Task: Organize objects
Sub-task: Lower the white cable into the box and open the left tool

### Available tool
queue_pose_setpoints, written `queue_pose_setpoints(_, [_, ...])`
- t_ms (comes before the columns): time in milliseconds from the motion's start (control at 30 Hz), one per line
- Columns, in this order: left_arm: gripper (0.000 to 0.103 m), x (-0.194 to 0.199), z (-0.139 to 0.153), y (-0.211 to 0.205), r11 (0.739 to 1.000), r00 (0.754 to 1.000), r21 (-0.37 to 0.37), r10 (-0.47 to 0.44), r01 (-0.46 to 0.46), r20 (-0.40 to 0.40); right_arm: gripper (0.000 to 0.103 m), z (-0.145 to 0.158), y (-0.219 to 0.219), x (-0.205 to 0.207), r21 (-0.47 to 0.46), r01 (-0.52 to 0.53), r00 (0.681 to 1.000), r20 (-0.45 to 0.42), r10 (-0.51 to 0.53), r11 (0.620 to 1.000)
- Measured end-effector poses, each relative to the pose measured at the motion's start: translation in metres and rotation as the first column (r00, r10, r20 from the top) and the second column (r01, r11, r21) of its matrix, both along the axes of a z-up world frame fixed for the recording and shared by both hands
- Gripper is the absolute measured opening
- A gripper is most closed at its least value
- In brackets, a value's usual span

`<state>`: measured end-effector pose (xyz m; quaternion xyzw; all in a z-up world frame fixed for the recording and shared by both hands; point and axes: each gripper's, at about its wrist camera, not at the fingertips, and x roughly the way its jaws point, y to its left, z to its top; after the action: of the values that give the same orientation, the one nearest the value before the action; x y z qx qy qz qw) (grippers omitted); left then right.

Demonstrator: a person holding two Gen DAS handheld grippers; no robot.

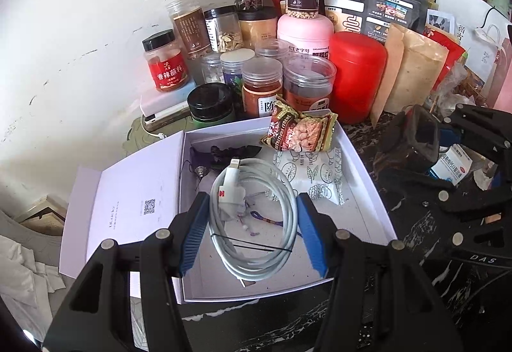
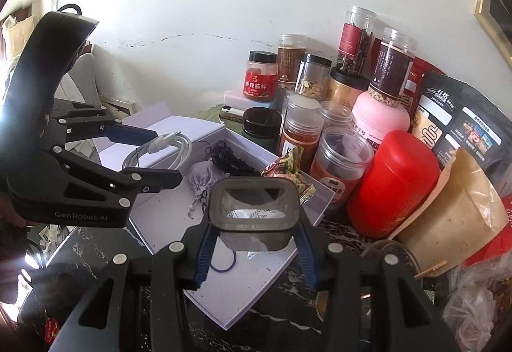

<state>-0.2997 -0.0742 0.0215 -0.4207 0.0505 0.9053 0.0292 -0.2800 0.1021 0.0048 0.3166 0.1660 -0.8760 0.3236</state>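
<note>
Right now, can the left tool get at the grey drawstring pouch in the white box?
Probably not yet: the left tool is clamped on the white cable coil, so it has no free grip. The pouch itself lies uncovered in the open box.

Matt white card box (image 1: 358,166) on glossy, veined black stone counter (image 2: 96,259). Between the left gripper's (image 1: 252,237) ribbed blue rubber pads, a smooth white plastic-sheathed cable (image 1: 256,217). The right gripper (image 2: 256,256) clamps a clear glass jar (image 2: 252,208) with grey rubbery rim; beyond, a glossy red plastic canister (image 2: 393,182).
</note>
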Motion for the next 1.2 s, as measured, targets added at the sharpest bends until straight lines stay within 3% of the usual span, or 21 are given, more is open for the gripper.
queue_pose_setpoints(600, [0.053,-0.049,-0.043,-0.027,0.999,1.000,0.030,-0.015,0.015,0.020,0.046,-0.033,-0.040,-0.054,-0.027,-0.050,0.998,0.026,0.051,0.998])
queue_pose_setpoints(967, [0.053,-0.079,-0.064,-0.048,0.999,1.000,0.049,0.005,-0.005,-0.001,0.046,-0.066,-0.065,-0.083,-0.016,-0.059,0.993,0.100,0.060,0.998])
queue_pose_setpoints(1200, [0.053,-0.091,-0.081,-0.050,0.996,0.999,0.083,-0.022,0.019,0.030,0.046,-0.077,-0.069,-0.089,-0.007,-0.073,0.989,0.126,0.073,0.997])
